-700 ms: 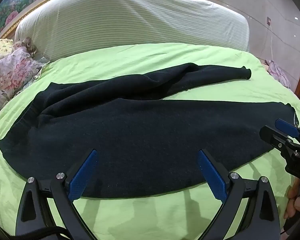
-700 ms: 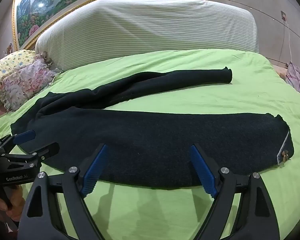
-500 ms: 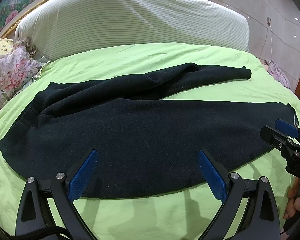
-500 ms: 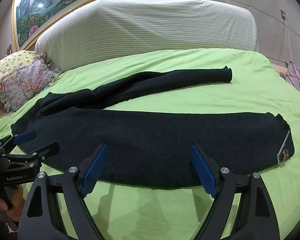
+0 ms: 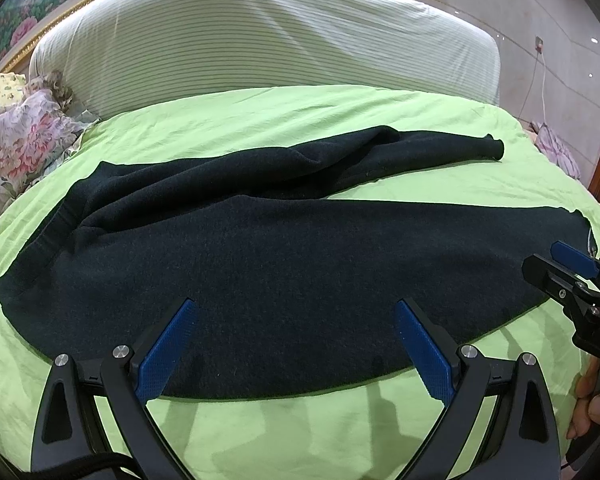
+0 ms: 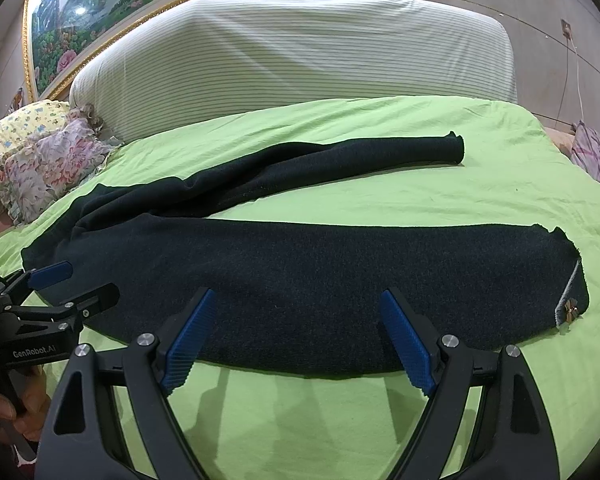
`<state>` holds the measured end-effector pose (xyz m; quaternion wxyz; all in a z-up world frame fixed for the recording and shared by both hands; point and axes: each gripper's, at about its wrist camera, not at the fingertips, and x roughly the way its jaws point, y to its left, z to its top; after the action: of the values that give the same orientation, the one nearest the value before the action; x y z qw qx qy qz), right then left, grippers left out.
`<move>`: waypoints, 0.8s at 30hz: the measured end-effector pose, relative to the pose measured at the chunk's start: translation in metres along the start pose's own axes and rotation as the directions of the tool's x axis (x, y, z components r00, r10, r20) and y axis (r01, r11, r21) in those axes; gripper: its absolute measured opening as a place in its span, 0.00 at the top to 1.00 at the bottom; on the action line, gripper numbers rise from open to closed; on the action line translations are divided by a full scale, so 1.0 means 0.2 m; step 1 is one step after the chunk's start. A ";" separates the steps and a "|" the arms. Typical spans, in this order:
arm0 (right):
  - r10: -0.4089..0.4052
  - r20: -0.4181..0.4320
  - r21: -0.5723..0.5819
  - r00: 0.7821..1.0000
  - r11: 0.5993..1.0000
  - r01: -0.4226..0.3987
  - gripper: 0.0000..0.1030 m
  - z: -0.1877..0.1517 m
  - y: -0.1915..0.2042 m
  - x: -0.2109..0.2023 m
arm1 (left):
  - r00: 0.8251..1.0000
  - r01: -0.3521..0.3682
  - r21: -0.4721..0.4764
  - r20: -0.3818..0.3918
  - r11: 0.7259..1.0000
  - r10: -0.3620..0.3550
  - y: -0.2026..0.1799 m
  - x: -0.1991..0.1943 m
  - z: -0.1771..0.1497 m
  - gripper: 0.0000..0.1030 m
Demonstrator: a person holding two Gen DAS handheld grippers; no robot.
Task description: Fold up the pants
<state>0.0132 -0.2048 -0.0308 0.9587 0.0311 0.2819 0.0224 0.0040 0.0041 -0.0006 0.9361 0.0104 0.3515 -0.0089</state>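
Left wrist view: dark knit pants [image 5: 284, 264] lie spread across the green bed [image 5: 300, 432] — soft, limp cloth likely best pinched at waistband and cuffs — as left gripper [image 5: 296, 344] and right gripper [image 6: 300, 332] hover, fingers apart, empty.

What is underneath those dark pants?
The dark pants lie spread on a green bedsheet, visible all around them. Whatever lies directly beneath the fabric is covered.
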 end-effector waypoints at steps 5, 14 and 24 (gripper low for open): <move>-0.003 -0.001 -0.001 1.000 1.000 0.003 0.18 0.00 0.00 0.00 | 1.000 0.005 0.000 0.005 1.000 -0.005 0.00 0.00 0.00 0.04; -0.001 0.000 0.006 1.000 1.000 0.001 0.18 0.00 0.00 0.00 | 0.999 0.026 -0.013 0.025 1.000 -0.026 0.01 0.01 0.00 0.04; 0.009 -0.005 0.019 1.000 1.000 -0.009 0.18 0.00 -0.01 0.00 | 1.000 0.014 0.009 -0.027 1.000 -0.014 -0.01 0.04 0.00 0.04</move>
<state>0.0132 -0.2067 -0.0306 0.9575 0.0413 0.2845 0.0243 0.0099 0.0027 -0.0045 0.9311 0.0124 0.3641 -0.0170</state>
